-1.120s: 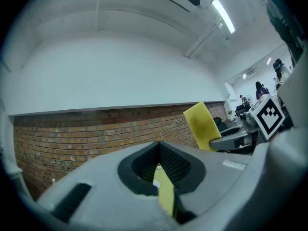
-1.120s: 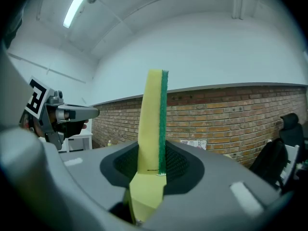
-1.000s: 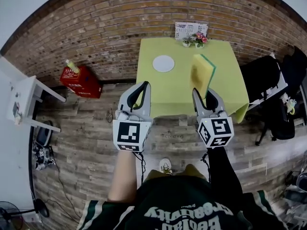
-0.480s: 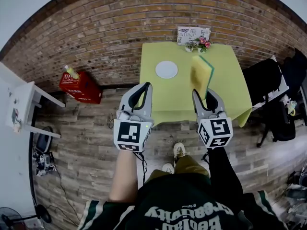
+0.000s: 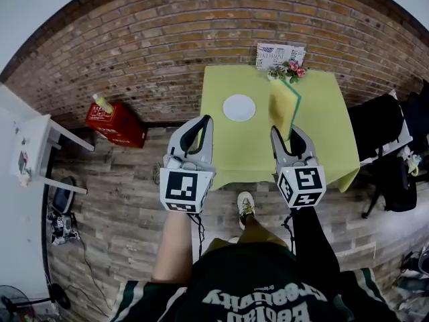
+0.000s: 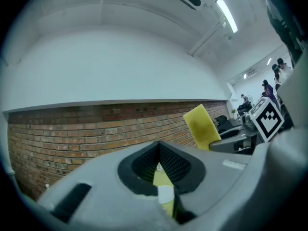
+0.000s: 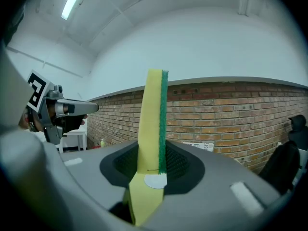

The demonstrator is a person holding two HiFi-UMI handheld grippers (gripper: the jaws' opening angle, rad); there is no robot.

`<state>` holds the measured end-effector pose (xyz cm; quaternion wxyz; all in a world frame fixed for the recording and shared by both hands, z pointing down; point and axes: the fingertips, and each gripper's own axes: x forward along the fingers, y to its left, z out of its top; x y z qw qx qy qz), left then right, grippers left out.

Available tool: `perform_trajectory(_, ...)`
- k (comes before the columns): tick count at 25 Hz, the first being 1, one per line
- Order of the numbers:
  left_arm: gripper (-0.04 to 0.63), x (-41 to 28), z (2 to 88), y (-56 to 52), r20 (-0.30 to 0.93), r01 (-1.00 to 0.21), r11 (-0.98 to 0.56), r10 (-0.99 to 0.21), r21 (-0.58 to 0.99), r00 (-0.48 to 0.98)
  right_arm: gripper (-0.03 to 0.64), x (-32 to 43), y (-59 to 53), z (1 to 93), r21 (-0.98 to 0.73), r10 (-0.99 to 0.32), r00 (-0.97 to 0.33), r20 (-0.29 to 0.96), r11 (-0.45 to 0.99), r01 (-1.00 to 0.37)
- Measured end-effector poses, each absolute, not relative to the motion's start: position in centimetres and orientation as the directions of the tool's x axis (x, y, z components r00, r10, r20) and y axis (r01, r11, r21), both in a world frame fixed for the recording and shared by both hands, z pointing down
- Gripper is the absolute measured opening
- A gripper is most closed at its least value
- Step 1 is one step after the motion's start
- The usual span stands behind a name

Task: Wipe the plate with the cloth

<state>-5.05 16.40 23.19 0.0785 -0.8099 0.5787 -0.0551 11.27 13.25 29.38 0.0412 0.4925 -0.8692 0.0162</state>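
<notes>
Now | right tongs (image 5: 289, 133) grip sponge (image 5: 284, 104) | long axis along tongs, upward

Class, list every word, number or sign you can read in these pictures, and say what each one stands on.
Sign at the table's far edge: printed, too small to read.
Shirt print: upside down, too blurred to read.
Marker cubes: square patterns only, no words.

Left gripper (image 5: 204, 119) closed, right gripper (image 5: 286, 134) clamped
</notes>
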Motion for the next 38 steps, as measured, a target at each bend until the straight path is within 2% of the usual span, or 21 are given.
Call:
perform_trajectory(12,0.007,-6.7,24.1,4.7,0.004,-0.949,-0.255,-0.966,-0.186,0.259,0.141,9.9,1.0,30.2,0.023,-0.848,-0.519,0.108,0.524,-0.851)
perform_trajectory(22,0.007,-7.0,26.0,-4.3,0.020,-0.961,-0.207,-0.978,-0.183,0.207,0.140,8.5,-8.0,32.5,-0.018,-0.794,-0.591,0.141,0.595,-0.804)
perform_trajectory(38,0.007,-7.8,29.7,-8.3,0.086,-0.959,-0.221,-0.974,-0.179,0.209,0.123,6.4,-12.6,36.0,-0.153,-0.743,-0.644,0.183,0.626,-0.765)
